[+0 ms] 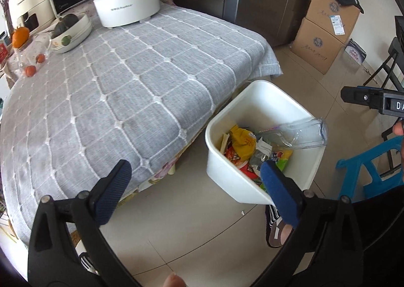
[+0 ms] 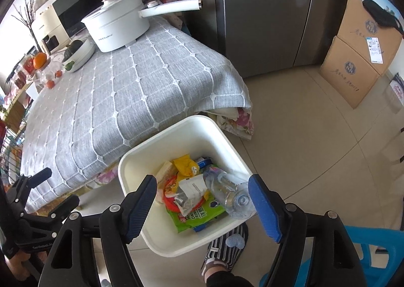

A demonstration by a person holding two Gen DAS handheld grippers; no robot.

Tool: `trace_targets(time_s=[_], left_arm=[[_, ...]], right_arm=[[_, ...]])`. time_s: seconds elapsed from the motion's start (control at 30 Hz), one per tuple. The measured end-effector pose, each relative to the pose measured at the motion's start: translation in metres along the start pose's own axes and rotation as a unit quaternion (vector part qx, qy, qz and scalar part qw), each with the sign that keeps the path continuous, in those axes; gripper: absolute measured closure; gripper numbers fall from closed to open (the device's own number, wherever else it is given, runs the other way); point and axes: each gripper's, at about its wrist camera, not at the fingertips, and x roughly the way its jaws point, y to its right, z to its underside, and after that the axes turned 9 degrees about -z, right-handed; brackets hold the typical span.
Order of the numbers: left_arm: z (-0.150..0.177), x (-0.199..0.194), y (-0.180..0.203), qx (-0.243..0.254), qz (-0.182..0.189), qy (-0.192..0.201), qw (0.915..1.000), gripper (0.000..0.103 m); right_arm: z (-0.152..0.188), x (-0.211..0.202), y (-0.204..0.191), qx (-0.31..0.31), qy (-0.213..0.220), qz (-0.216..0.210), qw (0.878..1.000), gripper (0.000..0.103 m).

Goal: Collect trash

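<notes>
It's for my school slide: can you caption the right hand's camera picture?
Open right gripper above a white bin holding wrappers and a clear bottle.

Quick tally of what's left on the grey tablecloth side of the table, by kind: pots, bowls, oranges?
Pot: 1
Bowl: 1
Large orange: 1
Small oranges: 2
Total: 5

No wrappers or bottles show on the tablecloth; the clear bottle and wrappers lie in the white bin.
</notes>
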Motion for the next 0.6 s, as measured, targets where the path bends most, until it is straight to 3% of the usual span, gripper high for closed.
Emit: trace_targets(time_s=[0.13,0.3,0.33,0.4,0.6], left_arm=[[0.012,-0.023,-0.026,-0.034,-0.026,0.008,0.9991,0.001],[0.027,-0.054,-0.053,-0.074,-0.076,0.035,0.9937,0.001],[0.03,-0.061,-0.057,-0.084,-0.081,0.039,0.9924,0.001],[0.036,-0.073,-0.064,-0.096,-0.078,0.051,0.991,0.001],[0.049,-0.099,-0.072,-0.112,-0.081,0.085,0.9867,0.001]], right_arm=[[0.009,-0.02,-0.022,-0.008,0.039,-0.014,0.999,0.024],[0.023,-0.044,-0.056,-0.028,0.088,-0.02,0.996,0.013],[0.027,-0.048,-0.063,-0.032,0.096,-0.019,0.995,0.012],[0.033,-0.054,-0.078,-0.041,0.108,-0.018,0.993,0.0],[0.05,-0.073,-0.115,-0.072,0.162,-0.013,0.984,0.0]])
